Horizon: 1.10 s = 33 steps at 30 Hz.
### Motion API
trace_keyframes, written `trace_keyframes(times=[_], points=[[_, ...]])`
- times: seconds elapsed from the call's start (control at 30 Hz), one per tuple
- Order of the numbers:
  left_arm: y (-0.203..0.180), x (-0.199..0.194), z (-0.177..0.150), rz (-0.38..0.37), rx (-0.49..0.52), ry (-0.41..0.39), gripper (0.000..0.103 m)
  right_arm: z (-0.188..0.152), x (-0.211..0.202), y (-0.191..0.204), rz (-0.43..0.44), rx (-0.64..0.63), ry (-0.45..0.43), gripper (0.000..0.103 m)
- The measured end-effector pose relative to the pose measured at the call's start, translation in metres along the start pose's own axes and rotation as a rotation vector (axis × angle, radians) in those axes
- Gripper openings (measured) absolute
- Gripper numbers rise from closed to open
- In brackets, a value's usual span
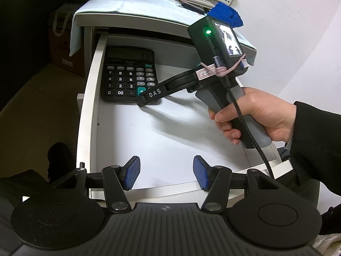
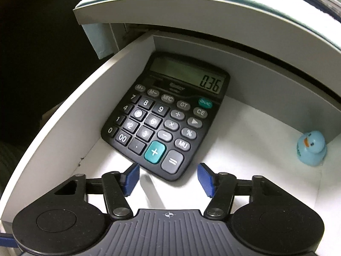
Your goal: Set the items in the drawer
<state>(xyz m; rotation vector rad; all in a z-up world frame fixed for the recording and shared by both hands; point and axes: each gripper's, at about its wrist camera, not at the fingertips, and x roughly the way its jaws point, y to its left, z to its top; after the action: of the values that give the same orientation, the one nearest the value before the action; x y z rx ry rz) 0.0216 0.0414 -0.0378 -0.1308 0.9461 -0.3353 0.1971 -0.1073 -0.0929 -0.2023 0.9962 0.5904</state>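
Right tool (image 2: 168, 179) parted and empty, poised just above near corner of calculator (image 2: 164, 115). Left tool (image 1: 166, 172) parted too, gripping nothing. Calculator flat in open drawer (image 2: 64, 115), back left corner; blue duck (image 2: 312, 148) far right.

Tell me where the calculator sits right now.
The calculator lies flat in the open drawer's back left corner, just ahead of the right gripper; a blue duck sits far right.

Both grippers (image 1: 166, 172) (image 2: 168, 179) apparently open, empty.
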Motion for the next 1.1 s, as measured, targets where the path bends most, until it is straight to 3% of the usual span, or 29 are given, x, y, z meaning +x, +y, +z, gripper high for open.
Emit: trace_keyframes(times=[0.3,0.5,0.77,0.83,1.0,1.1], points=[[-0.002,0.002,-0.002,0.001,-0.002,-0.007,0.062,-0.001,0.002,0.006,-0.009,-0.019,-0.011,0.062],[-0.003,0.0,-0.002,0.003,-0.012,-0.016,0.062,-0.003,-0.009,0.0,0.039,0.047,0.001,0.062],[-0.003,-0.019,0.014,0.002,-0.034,-0.119,0.068,-0.015,-0.067,-0.009,0.074,0.137,-0.102,0.071],[-0.003,-0.023,0.02,0.013,-0.033,-0.139,0.068,-0.018,-0.085,-0.014,0.079,0.171,-0.136,0.078],[-0.007,-0.031,0.039,0.011,-0.024,-0.174,0.075,-0.024,-0.132,-0.027,0.063,0.228,-0.231,0.082],[-0.011,-0.037,0.053,0.008,-0.015,-0.209,0.079,-0.026,-0.153,-0.036,0.019,0.261,-0.277,0.091]])
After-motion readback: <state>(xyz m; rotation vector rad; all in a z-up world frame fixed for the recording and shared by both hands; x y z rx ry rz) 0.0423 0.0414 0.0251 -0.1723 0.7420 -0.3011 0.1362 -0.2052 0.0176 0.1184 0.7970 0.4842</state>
